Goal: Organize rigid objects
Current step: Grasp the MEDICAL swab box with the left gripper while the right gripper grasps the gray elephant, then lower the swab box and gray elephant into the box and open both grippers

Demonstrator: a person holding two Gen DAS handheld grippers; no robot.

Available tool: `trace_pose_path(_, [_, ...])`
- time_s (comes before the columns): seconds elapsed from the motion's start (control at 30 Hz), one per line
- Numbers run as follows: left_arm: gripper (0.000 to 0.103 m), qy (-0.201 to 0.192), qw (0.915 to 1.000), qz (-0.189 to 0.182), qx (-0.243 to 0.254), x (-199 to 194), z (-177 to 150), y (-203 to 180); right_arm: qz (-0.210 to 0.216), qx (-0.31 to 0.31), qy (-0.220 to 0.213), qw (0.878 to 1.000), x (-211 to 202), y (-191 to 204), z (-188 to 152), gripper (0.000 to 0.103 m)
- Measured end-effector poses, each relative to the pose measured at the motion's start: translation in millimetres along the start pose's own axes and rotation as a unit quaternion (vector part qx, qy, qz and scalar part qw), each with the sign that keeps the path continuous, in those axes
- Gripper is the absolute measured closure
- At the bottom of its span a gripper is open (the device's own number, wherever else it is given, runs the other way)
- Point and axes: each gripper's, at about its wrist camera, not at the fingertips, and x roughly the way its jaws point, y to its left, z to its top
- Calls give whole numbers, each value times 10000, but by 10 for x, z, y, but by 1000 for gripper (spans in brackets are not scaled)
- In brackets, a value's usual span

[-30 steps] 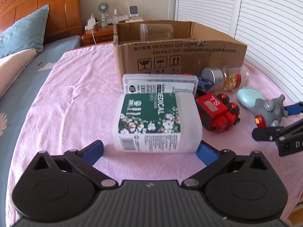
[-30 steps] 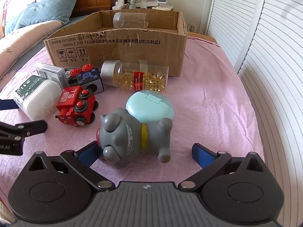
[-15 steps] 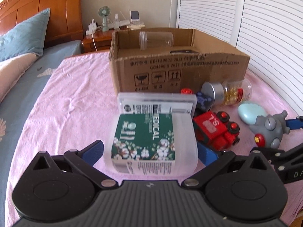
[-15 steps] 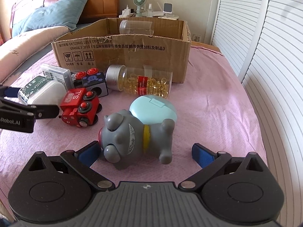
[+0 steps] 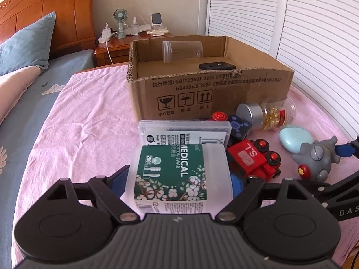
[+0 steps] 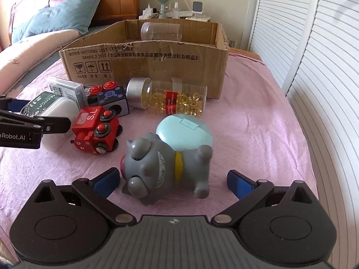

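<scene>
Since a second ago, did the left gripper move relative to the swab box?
Yes. The left gripper advanced toward the cardboard box; the medical cotton swab box, formerly ahead of the fingertips, now sits between them.

The left tool (image 5: 179, 180) is held level and low, its blue pads closed inward on what lies between them. The right tool (image 6: 172, 180) is held level, its fingers spread wide.

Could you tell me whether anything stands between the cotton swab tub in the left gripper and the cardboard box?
Yes. A flat clear plastic case lies directly between the cotton swab tub, held between the left gripper's fingers, and the cardboard box, so the tub must be lifted over it.
</scene>
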Motion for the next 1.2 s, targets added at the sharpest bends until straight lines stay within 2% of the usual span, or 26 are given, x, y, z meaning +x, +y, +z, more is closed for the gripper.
trace_pose_path(0.13, [19,-31,10000,39,51,-8,13,-19,72,45,-62,9999,-40,27,21,2])
trace_pose_path(0.33, [19,-41,9998,26,193,-6,59,-51,-52,20,-52,10000,-63,47,46,20])
trace_pose_path(0.43, [21,-10,9996,10,275,-13,64,-50,-15,12,-20,10000,-84,62,48,25])
trace_pose_path(0.9, [21,281,9938,-466,970,-318,132,24,323,-56,-38,9995,-366,-6,182,26])
trace_pose_path(1.03, [21,173,9934,-594,962,-449,326,95,427,-177,-165,9988,-492,-3,269,26])
trace_pose_path(1.2, [21,-98,9933,-659,940,-475,725,142,501,-307,-406,9974,-622,22,400,26])
